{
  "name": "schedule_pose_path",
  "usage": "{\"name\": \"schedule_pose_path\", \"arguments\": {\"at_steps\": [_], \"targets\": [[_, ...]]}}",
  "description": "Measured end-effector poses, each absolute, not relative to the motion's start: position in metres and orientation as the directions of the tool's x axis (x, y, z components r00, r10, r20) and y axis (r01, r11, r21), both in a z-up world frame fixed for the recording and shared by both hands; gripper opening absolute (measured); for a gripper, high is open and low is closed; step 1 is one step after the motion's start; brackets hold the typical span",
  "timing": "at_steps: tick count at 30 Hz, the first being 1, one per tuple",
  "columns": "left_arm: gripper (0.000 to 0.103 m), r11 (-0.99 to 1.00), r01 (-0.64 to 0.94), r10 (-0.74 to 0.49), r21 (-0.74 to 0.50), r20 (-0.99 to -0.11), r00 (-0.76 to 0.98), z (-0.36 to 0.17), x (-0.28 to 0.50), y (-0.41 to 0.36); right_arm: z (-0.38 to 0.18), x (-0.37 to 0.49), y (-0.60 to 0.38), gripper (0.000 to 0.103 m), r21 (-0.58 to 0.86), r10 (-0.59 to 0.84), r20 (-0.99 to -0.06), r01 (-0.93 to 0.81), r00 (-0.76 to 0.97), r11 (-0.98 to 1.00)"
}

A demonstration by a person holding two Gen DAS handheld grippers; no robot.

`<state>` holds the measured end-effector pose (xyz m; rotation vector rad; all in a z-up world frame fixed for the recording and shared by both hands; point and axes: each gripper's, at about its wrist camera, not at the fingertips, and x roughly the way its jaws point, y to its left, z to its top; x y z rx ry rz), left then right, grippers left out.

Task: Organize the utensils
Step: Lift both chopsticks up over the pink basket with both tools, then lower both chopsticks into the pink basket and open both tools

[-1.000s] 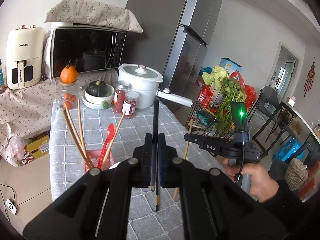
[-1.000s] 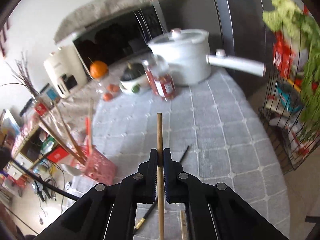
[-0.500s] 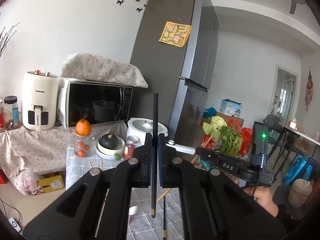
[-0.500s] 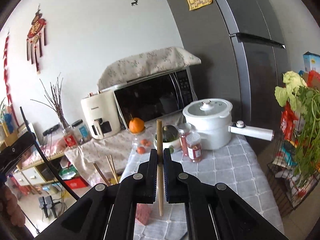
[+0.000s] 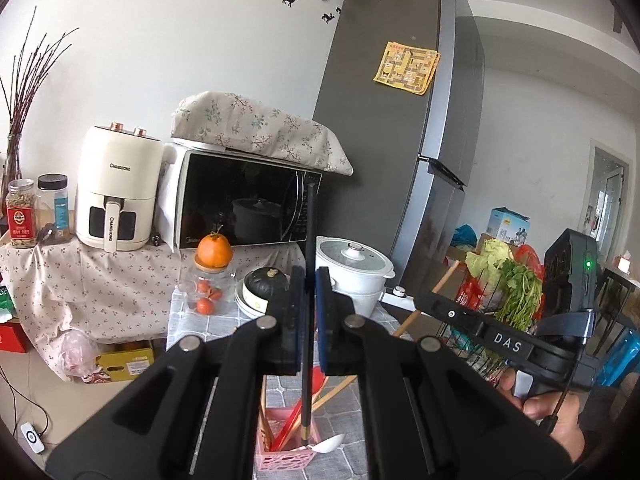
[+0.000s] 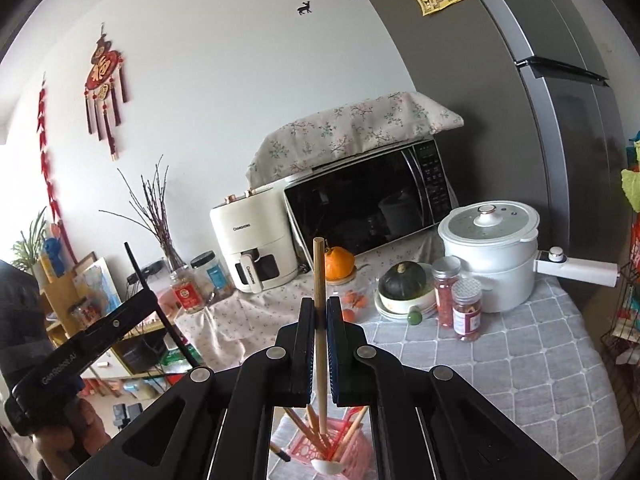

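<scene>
The left gripper [image 5: 307,312] has its fingers [image 5: 291,320] pinching a black chopstick [image 5: 309,264]. The stick stands straight up and its low tip hangs just above the pink basket [image 5: 280,458]. The right gripper [image 6: 320,320] has its fingers [image 6: 305,340] pinching a wooden chopstick [image 6: 319,276], also straight up, and its low end reaches down among the sticks in the same basket [image 6: 360,452].

Both sticks look thin, light and stiff. They are smooth, so they could slip or turn if the squeeze is weak. I think the middle is a good place to hold them, so they stay upright and do not swing.

The pink basket has holes in its sides and sits on the grey checked surface [image 6: 520,360]. Inside it are more wooden sticks, something red and a white spoon [image 5: 330,444]. It looks light, so a hard push could tip it.

Farther back stand two jars of red stuff [image 6: 466,308], a bowl with a green squash [image 6: 402,280], a white pot [image 6: 490,256] with its lid on, and a glass jar with an orange [image 5: 215,250] on top. Behind them are a microwave [image 5: 244,208] and an air fryer [image 5: 118,196]
</scene>
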<state>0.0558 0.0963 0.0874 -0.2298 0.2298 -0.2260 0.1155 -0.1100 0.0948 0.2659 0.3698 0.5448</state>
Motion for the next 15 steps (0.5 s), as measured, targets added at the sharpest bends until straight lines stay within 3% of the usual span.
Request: {"name": "schedule_pose_path", "arguments": {"at_steps": [15], "targets": [[0.006, 0.975, 0.173, -0.216, -0.137, -0.422, 0.881, 0.044, 0.100, 0.083, 0.036, 0.166, -0.064, 0.006, 0.299, 0.538, -0.413, -0.448, 0.735, 0.842]]}}
